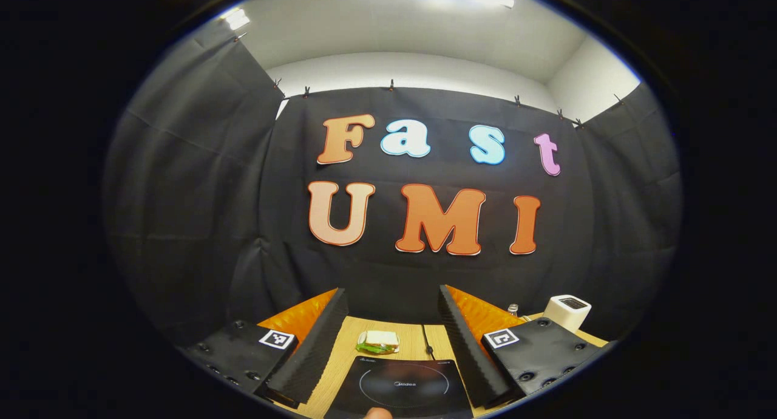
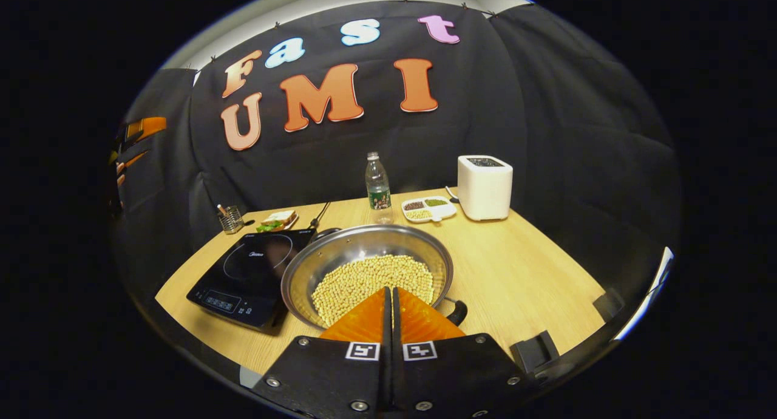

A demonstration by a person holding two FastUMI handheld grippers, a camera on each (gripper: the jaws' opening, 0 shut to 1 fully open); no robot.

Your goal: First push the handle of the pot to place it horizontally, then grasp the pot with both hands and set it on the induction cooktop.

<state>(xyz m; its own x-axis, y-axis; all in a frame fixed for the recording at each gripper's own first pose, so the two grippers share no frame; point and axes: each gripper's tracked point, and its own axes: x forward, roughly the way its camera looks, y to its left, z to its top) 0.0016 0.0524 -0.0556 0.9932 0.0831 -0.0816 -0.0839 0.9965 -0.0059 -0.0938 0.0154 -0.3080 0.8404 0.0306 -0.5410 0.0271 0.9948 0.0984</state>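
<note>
A wide steel pot [image 2: 364, 255] holding pale beans stands on the wooden table [image 2: 522, 273], just right of the black induction cooktop [image 2: 252, 270]. One dark handle [image 2: 456, 313] sticks out at the pot's near right, another [image 2: 325, 231] at its far left. My right gripper [image 2: 388, 291] is shut with nothing in it, its tips over the pot's near rim. My left gripper [image 1: 391, 291] is open and raised, aimed at the booth wall, with the cooktop [image 1: 400, 382] low between its fingers.
Along the back of the table stand a water bottle [image 2: 377, 185], a white appliance [image 2: 484, 187], a divided dish [image 2: 428, 208], a sandwich plate [image 2: 276, 220] and a utensil holder [image 2: 230, 220]. The sandwich [image 1: 377, 341] lies beyond the cooktop.
</note>
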